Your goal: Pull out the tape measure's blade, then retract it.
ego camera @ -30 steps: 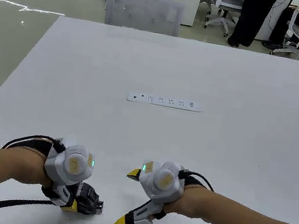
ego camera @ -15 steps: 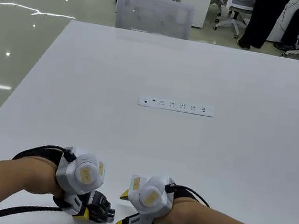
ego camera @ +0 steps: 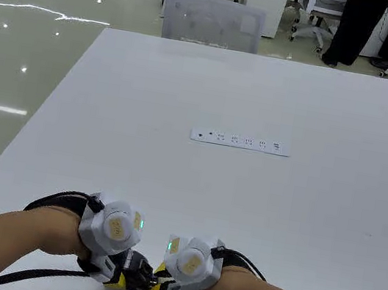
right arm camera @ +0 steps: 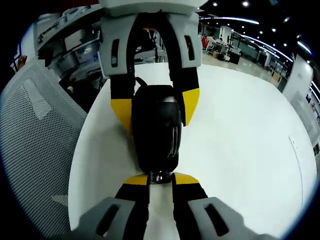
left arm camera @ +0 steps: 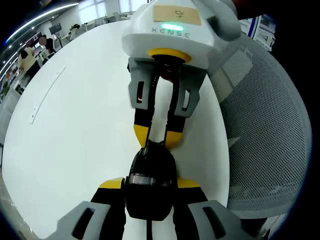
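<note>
A black tape measure [left arm camera: 150,185] sits clamped in my left gripper [left arm camera: 150,184], whose yellow-tipped jaws press on both its sides, low over the white table [ego camera: 172,186] near its front edge. My right gripper [right arm camera: 160,179] faces it head-on, its jaws nearly together on the small blade hook at the near end of the case [right arm camera: 156,130]. From the head view the two grippers [ego camera: 123,278] [ego camera: 157,288] meet tip to tip, with the tape measure [ego camera: 138,264] partly hidden between them. No blade length shows.
A white power strip [ego camera: 241,142] lies flat at mid-table. A grey mesh chair [ego camera: 212,21] stands at the far edge. Office chairs and a standing person are beyond. A mesh chair back [left arm camera: 265,125] is close behind the front edge.
My right gripper, open and apart from the tape measure a second ago, has moved left to it and shut on its blade end. The left gripper kept its hold.
</note>
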{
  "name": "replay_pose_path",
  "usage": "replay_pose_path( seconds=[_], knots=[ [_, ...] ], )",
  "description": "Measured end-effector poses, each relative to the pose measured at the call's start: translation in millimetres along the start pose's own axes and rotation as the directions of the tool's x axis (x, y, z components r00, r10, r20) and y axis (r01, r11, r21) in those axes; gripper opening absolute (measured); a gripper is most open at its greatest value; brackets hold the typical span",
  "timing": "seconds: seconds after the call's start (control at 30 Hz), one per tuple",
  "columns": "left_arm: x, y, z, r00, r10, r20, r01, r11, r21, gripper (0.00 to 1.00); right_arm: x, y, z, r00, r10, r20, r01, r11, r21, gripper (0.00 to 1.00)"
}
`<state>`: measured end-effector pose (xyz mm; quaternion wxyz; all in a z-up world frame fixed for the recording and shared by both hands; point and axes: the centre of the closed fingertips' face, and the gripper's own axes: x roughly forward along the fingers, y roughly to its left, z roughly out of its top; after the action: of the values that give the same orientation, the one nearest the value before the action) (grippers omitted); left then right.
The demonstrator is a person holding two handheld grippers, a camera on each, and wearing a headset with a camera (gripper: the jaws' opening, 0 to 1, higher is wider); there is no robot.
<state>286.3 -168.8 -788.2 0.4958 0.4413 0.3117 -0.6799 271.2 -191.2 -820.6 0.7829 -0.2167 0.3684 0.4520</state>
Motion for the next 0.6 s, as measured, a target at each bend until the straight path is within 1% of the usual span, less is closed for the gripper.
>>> replay_pose_path(
  seconds=[0.07,0.1,0.13,0.27,0.33,0.37,0.53,0.6],
  knots=[
    [-0.1,-0.2,-0.3,1.0000,-0.004,-0.008,0.004,1.000,0.010,0.33,-0.2,0.0,-0.5,0.9999,0.005,0.009,-0.005,1.000,-0.003,0.17],
    [-0.1,0.1,-0.7,0.9999,-0.005,-0.011,0.005,1.000,0.010,0.33,1.0,6.2,0.1,0.9987,0.048,0.018,-0.048,0.999,0.016,0.15],
    [-0.3,-0.4,-1.4,0.9998,-0.009,-0.017,0.009,1.000,0.016,0.33,1.0,2.7,0.3,0.9994,0.027,0.019,-0.027,1.000,-0.003,0.15],
    [0.2,-1.5,-2.2,0.9994,-0.009,-0.033,0.010,0.999,0.032,0.33,0.6,5.2,-0.3,0.9993,0.028,0.022,-0.027,0.999,-0.040,0.12],
    [0.1,-0.9,-2.2,0.9994,-0.003,-0.034,0.004,1.000,0.025,0.33,0.9,2.7,-0.1,0.9996,0.022,0.020,-0.021,0.999,-0.044,0.12],
    [0.0,0.2,-2.3,0.9994,0.002,-0.034,-0.002,1.000,0.011,0.33,0.4,0.6,-0.1,0.9997,0.014,0.020,-0.013,0.999,-0.043,0.12],
    [-0.1,-1.7,-2.3,0.9995,-0.003,-0.032,0.004,0.999,0.034,0.33,0.0,4.0,0.0,0.9994,0.027,0.022,-0.026,0.999,-0.028,0.12],
    [-0.1,-0.9,-2.4,0.9995,0.000,-0.033,0.001,1.000,0.024,0.33,-0.4,4.2,-0.5,0.9994,0.026,0.022,-0.025,0.999,-0.029,0.12]
  ],
)
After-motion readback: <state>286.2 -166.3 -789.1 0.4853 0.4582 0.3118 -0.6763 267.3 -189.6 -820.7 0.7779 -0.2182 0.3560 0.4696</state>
